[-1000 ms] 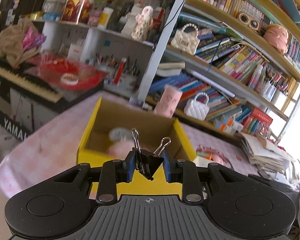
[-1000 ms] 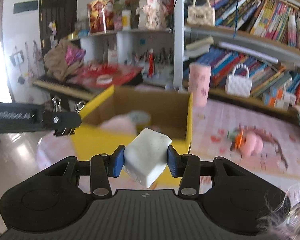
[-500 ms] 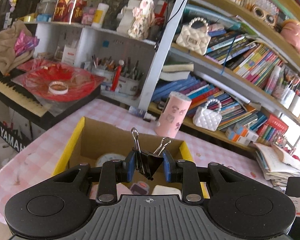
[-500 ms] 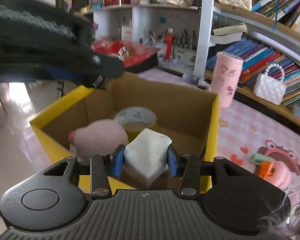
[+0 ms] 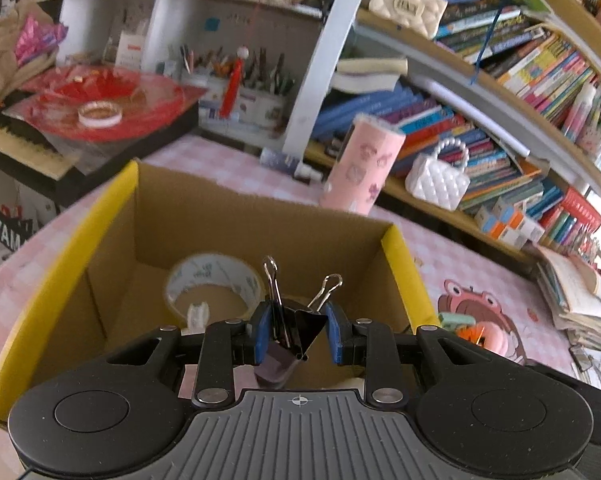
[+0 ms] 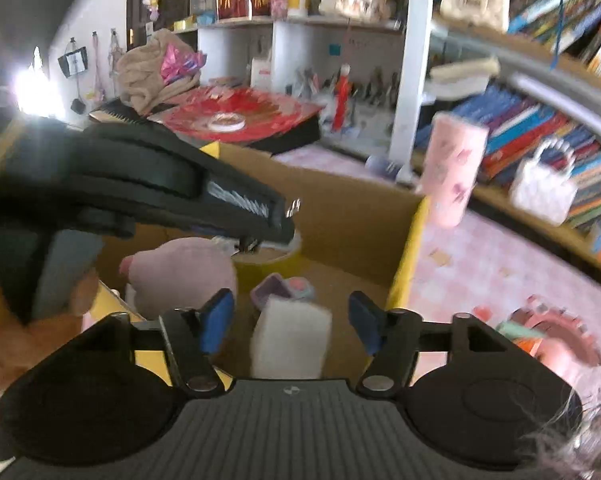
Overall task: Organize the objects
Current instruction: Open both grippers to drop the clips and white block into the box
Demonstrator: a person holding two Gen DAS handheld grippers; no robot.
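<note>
The right gripper (image 6: 290,326) has just been opening, and its blue pads now stand clear on either side of the white sponge block (image 6: 290,338), which sits blurred between them without touching either; I judge it released and dropping over the cardboard box (image 6: 352,216), near the box's right wall and front edge. The left gripper (image 5: 296,334) is clamped on a black binder clip (image 5: 296,324), wire handles pointing up, held above the box's interior toward its front; in the right wrist view this gripper reaches in from the left, over the box.

Inside the box a roll of tape (image 5: 214,284) lies toward the back left corner, a pink plush toy (image 6: 184,272) rests near the front left, and a small purple item (image 6: 274,294) sits on the floor just ahead of the sponge.

The risks, as I judge them: the sponge is light and springy, so it could bounce off the purple item or the plush and tip toward the yellow front rim; the two grippers are crowded over one opening, so a hurried withdrawal of the right could knock the left and jolt the clip; the clip, if let go from this height, might skitter against the tape roll or land on the sponge rather than the box floor; the box itself stands on the pink checked tablecloth (image 5: 228,168) and could slide if a gripper catches its wall.
</note>
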